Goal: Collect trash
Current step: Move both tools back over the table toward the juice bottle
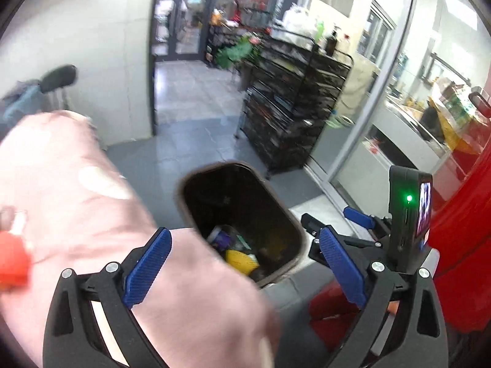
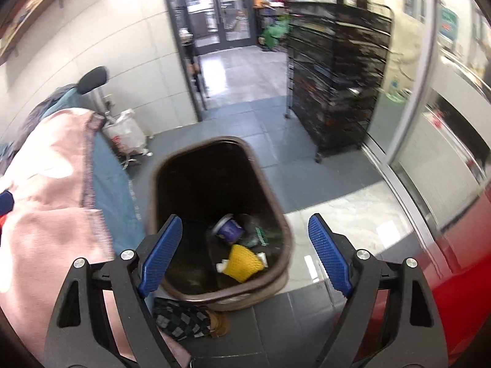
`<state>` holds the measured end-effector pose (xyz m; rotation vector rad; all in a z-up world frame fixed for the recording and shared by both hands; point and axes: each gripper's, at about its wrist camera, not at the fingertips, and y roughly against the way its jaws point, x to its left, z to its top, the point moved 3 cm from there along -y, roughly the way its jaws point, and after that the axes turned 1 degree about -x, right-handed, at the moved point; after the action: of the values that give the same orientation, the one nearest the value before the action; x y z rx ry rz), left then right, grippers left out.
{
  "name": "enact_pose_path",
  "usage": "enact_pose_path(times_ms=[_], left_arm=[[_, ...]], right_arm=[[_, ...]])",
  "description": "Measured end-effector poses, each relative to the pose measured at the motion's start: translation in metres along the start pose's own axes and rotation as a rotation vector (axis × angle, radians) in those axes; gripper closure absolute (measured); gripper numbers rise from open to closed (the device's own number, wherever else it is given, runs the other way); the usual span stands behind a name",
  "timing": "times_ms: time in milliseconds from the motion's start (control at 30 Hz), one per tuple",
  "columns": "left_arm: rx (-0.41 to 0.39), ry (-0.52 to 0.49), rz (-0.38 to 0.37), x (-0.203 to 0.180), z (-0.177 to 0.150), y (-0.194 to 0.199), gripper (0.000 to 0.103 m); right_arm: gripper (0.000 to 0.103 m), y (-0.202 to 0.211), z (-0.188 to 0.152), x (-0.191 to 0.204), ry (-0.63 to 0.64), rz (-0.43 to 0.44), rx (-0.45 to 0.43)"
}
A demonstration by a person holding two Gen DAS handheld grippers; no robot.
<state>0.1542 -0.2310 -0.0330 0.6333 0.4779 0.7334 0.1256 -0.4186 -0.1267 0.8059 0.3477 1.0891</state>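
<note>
Over the bin [image 2: 277, 214] | yellow net [image 2: 244, 263] inside, between spread right gripper [image 2: 245, 254] fingers [image 2: 161, 254]

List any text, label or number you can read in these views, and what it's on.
None can be read.
Purple cup in the bin: print blurred.
Green sign behind the glass: too blurred.
White bag by the wall: red print, too small.
Screen on the right claw: too small.
</note>
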Motion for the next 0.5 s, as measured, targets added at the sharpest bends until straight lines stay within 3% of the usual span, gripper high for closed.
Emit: enact_pose_path(times_ms=[367, 500], left_arm=[[-0.076, 0.101, 0.121, 0.062, -0.017, 0.069, 0.006], [-0.089, 0.138, 0.229, 0.091, -0.034, 0.094, 0.006]], right_arm=[[0.019, 0.032, 0.018, 0.104, 0.188, 0.206, -0.031], [0.019, 0.043, 0.016, 0.148, 0.293, 0.299, -0.022]])
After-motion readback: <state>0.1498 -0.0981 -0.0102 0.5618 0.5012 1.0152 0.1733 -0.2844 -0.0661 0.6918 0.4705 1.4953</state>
